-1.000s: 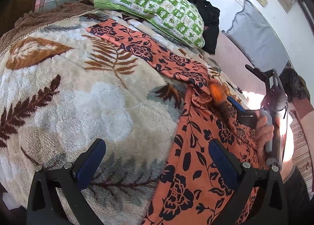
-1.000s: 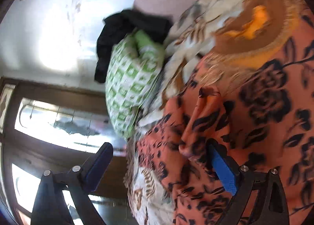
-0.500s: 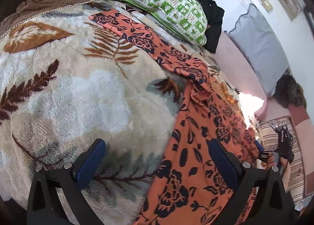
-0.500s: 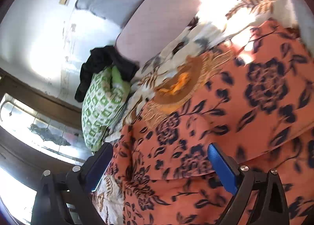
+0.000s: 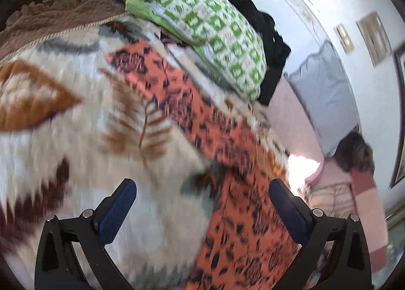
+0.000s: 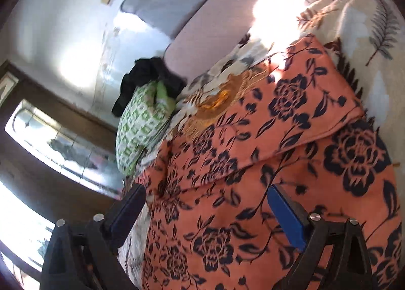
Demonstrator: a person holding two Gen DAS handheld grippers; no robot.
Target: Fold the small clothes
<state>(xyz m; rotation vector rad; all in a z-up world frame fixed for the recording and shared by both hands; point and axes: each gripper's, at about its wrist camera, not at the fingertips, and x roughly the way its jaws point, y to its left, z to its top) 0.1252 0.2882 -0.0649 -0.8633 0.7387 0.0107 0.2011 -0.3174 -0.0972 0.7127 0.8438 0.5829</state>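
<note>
An orange garment with a dark floral print (image 5: 243,234) lies spread on a cream blanket with brown leaf shapes (image 5: 63,138); one long part (image 5: 162,87) runs up toward the pillow. My left gripper (image 5: 202,204) is open and empty above the blanket at the garment's left edge. In the right wrist view the garment (image 6: 278,168) fills the lower right, with one flap folded over the rest. My right gripper (image 6: 207,211) is open and empty just above it.
A green and white checked pillow (image 5: 210,34) lies at the head of the bed with a black cloth (image 5: 268,42) behind it. A grey cushion (image 5: 326,102) leans on the pale wall. A glazed window (image 6: 58,148) is beside the bed.
The right gripper let go of the bunched orange fabric and drew back; a flap now lies folded flat. The left gripper swung toward the pillow, its view blurred. The right gripper has left the left view.
</note>
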